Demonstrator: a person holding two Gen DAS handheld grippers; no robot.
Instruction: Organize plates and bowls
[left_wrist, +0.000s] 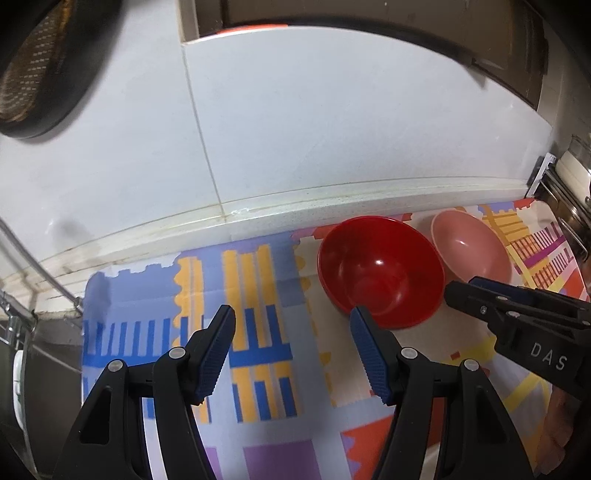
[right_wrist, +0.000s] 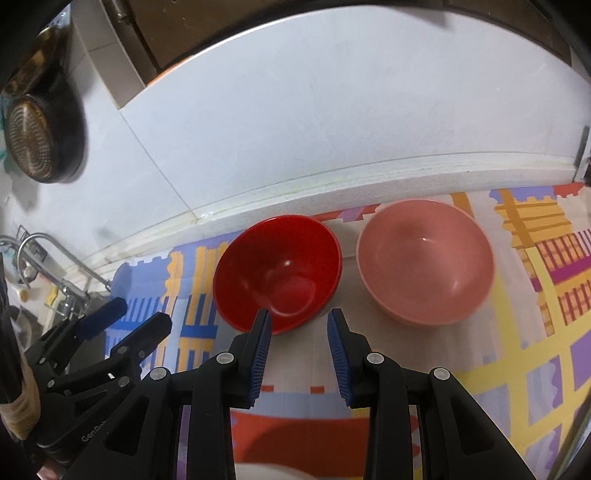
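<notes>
The red bowl (right_wrist: 277, 271) and pink bowl (right_wrist: 424, 260) are sitting upright side by side (red on the left) on the patterned mat (right_wrist: 517, 350), near the far wall. Both grippers are hovering on the near side: the left gripper (left_wrist: 291, 317) is spreading its fingers wide with nothing between them, while the right gripper (right_wrist: 299, 319) is keeping a narrower, empty gap.

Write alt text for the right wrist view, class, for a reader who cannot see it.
A red bowl and a pink bowl sit side by side, upright and empty, on a colourful patterned mat against a white wall. The right claw hangs open and empty just before them, with the left claw at lower left.
</notes>
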